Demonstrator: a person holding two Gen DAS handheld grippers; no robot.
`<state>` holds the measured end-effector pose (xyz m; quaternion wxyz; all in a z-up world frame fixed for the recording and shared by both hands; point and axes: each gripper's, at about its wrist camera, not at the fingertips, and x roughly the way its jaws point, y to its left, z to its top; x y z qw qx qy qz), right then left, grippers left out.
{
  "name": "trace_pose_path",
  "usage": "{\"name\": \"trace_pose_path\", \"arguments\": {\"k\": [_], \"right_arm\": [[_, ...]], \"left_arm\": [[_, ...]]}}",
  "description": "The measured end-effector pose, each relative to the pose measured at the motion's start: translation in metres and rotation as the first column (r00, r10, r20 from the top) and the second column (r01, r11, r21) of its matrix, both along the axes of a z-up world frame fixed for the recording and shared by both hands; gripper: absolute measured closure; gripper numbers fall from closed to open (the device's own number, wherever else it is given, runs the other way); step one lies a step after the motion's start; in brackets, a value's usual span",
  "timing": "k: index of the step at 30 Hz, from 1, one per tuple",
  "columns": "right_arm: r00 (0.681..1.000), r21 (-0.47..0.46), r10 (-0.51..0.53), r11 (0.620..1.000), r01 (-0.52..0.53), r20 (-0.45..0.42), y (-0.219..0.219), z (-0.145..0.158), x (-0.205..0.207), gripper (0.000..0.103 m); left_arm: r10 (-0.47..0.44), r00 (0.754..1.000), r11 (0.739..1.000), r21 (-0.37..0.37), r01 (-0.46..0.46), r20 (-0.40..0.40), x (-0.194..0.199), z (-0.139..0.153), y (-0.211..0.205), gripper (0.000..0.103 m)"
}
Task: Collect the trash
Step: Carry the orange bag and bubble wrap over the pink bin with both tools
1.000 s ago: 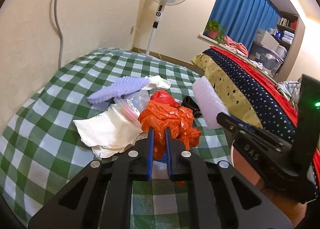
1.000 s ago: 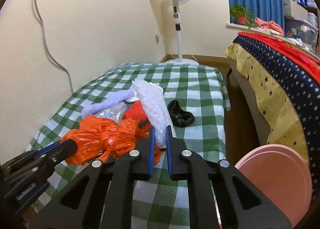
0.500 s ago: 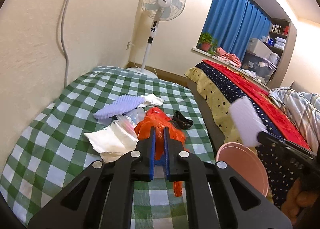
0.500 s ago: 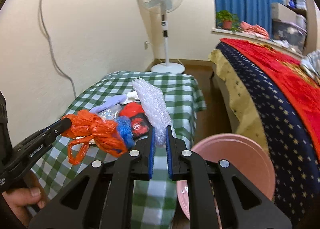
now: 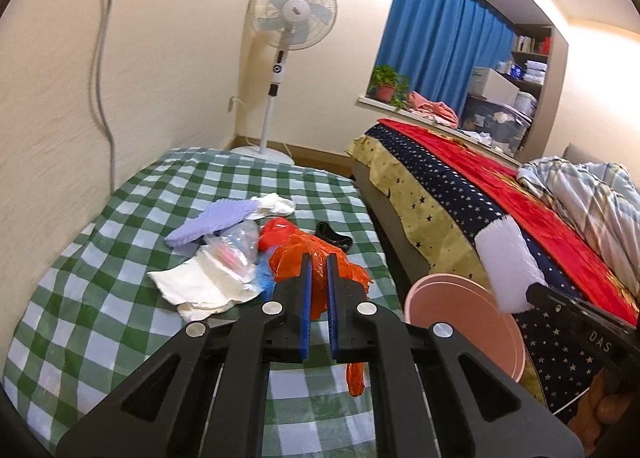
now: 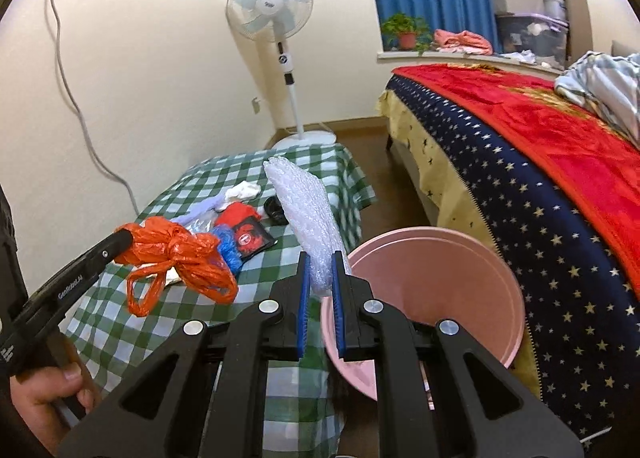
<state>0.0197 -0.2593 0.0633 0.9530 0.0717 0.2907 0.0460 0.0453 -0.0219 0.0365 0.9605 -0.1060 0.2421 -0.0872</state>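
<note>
From the left wrist view, the left gripper (image 5: 317, 272) is clamped on a crinkled orange plastic bag (image 5: 320, 264), its blue-padded fingers (image 5: 306, 298) pinching the thin film while a twisted tail of it hangs below. Beyond lies the counter with a green-and-white checked cloth (image 5: 120, 298), strewn with a ribbed lilac foam sheet (image 5: 208, 223), a creased white paper sheet (image 5: 200, 290), a clear glossy plastic bag (image 5: 236, 244), a crumpled white tissue (image 5: 274, 205) and a small black curved item (image 5: 334, 236). To the right, a round pink plastic bin (image 5: 464, 322) stands just beside the counter, and a white bubble-wrap roll (image 5: 508, 264) sticks out of the right gripper's black body.

From the right wrist view, the right gripper (image 6: 320, 286) is closed on the knobbly translucent bubble-wrap roll (image 6: 308, 213), which stands up between its blue pads (image 6: 338, 298) at the near rim of the pink bin (image 6: 460, 258), whose smooth inside shows. At left, the left gripper (image 6: 124, 240) holds the orange bag (image 6: 180, 258) in the air above the checked cloth (image 6: 120, 334), its loop handle drooping. A blue crumpled scrap (image 6: 228, 246) and a glossy red-and-black packet (image 6: 250, 236) lie behind it.
</note>
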Motion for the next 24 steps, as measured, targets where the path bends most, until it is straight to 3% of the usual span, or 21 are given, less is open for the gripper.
{"name": "trace_pose_path", "arguments": {"k": [24], "right_arm": [[0.969,0.017,-0.241,0.97,0.242,-0.048,-0.053,-0.026,0.004,0.092]], "left_arm": [[-0.173,0.985,0.985,0.015,0.173,-0.016,0.024,-0.017,-0.092,0.097]]}}
